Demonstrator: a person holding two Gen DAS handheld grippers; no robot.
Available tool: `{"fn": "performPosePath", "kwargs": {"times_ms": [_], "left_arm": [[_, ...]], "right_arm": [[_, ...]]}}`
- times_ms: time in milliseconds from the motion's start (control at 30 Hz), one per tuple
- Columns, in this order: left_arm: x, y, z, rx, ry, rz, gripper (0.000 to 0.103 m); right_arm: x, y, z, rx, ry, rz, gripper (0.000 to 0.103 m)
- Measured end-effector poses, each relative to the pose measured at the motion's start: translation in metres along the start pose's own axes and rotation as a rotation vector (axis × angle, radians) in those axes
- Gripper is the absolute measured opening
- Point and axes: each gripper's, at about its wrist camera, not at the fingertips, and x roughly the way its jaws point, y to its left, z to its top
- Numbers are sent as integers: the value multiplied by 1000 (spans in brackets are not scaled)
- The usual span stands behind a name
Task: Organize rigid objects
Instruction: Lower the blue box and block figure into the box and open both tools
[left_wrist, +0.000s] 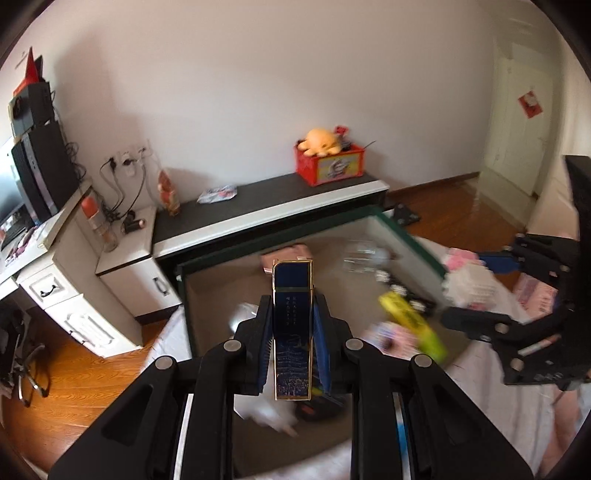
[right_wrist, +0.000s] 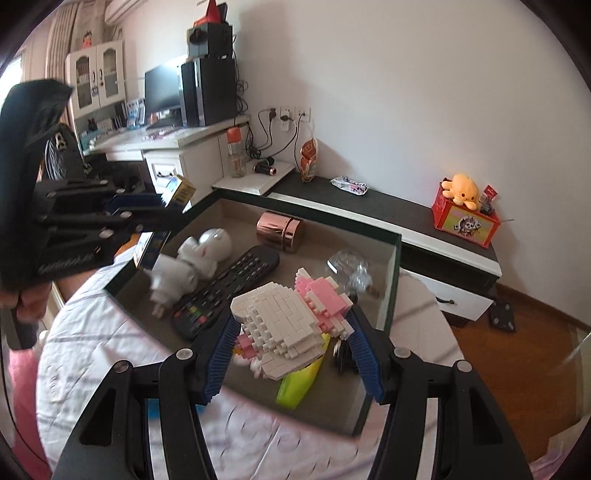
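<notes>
White walls stand behind a green-edged tray (right_wrist: 391, 280) on the bed. On the left, the left claw (left_wrist: 291, 332) squeezes a tall blue box (left_wrist: 291, 325) above the tray. On the right, the right claw (right_wrist: 291, 343) grips a pink-and-white brick toy (right_wrist: 291, 317) over the tray.

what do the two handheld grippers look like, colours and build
Both are black plastic linkage frames with silver round pivot pins. The left gripper and right gripper each carry two blue ribbed finger pads. White lettering marks the side of each frame. No cables or sleeves show clearly.
</notes>
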Motion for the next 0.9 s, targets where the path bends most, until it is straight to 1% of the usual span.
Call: {"fn": "performPosePath", "kwargs": {"times_ms": [67,167,233,300,367,467,600,667,733,767,800,833,900], "left_arm": [[22,14,6,-12,37,2,20],[49,28,10,0,83,74,20],[61,35,11,-1,101,87,20],[72,45,14,-8,118,117,20],[82,49,14,-5,142,115,20],[102,57,14,-16,174,131,20],[118,62,10,-18,205,155,20],[121,67,9,-45,215,142,21],[114,67,9,-47,179,146,24],[110,67,9,-52,162,145,36],[109,67,9,-57,162,138,42],[107,67,8,-62,161,113,45],[102,63,6,-51,157,115,47]], "right_arm": [[16,-3,8,-2,23,1,60],[42,-6,18,-13,65,-5,60],[57,-6,22,-22,96,-12,60],[71,-6,26,-34,126,-21,60],[80,-6,28,-39,148,-23,60],[95,-7,29,-38,187,-14,60],[110,-5,28,-51,230,-7,60],[114,-3,28,-63,254,-14,60],[113,-3,29,-68,255,-20,60],[114,-3,28,-69,264,-19,60],[115,-3,28,-68,272,-22,60],[116,-4,28,-67,278,-23,60],[117,-4,29,-61,283,-24,60]]}}
